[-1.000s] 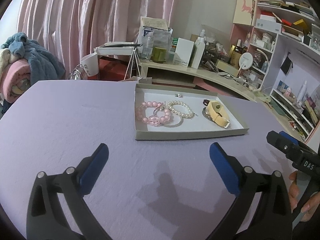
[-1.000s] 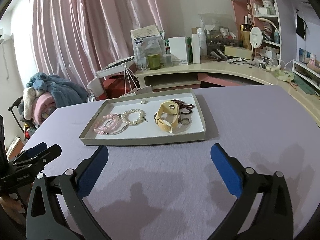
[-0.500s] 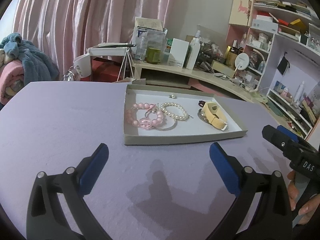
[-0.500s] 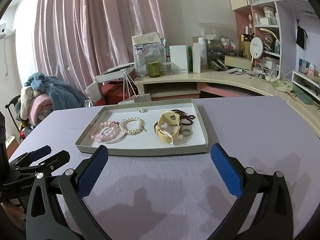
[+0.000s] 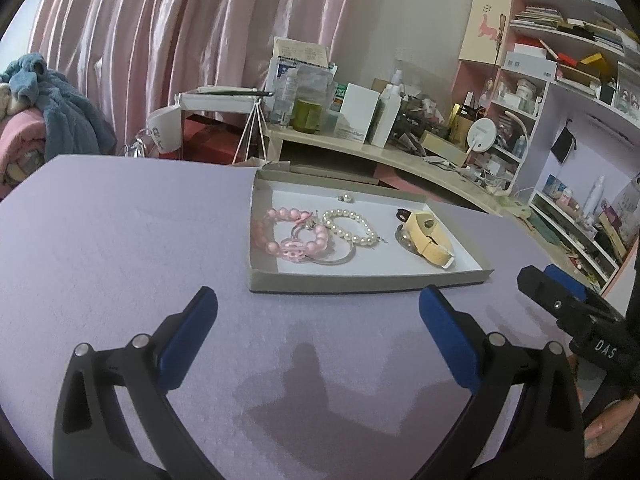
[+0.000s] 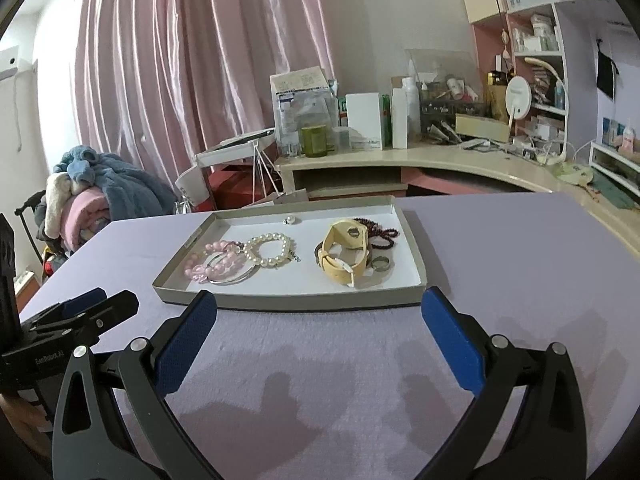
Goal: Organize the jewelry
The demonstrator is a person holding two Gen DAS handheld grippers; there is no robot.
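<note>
A shallow grey cardboard tray [image 5: 368,280] [image 6: 288,300] lies on the purple table. In it are a pink bead bracelet [image 5: 280,232] [image 6: 208,266], a pearl bracelet [image 5: 350,226] [image 6: 268,250], a silver bangle [image 5: 340,258], a yellow watch strap [image 5: 430,236] [image 6: 346,256], dark red beads [image 6: 378,230], a ring [image 6: 381,264] and a small stud [image 5: 345,198] [image 6: 289,221]. My left gripper [image 5: 318,332] is open and empty, just short of the tray's near wall. My right gripper [image 6: 320,332] is open and empty, also at the tray's near wall.
A curved desk [image 6: 440,160] crowded with bottles and boxes stands behind the table. Shelves [image 5: 580,120] fill the right side. A pile of blankets [image 6: 88,200] lies at the left. Pink curtains hang behind. The other gripper shows at each view's edge [image 5: 580,320] [image 6: 72,320].
Both grippers have moved forward toward the tray, which now sits closer and larger in both views. Both stay open.
</note>
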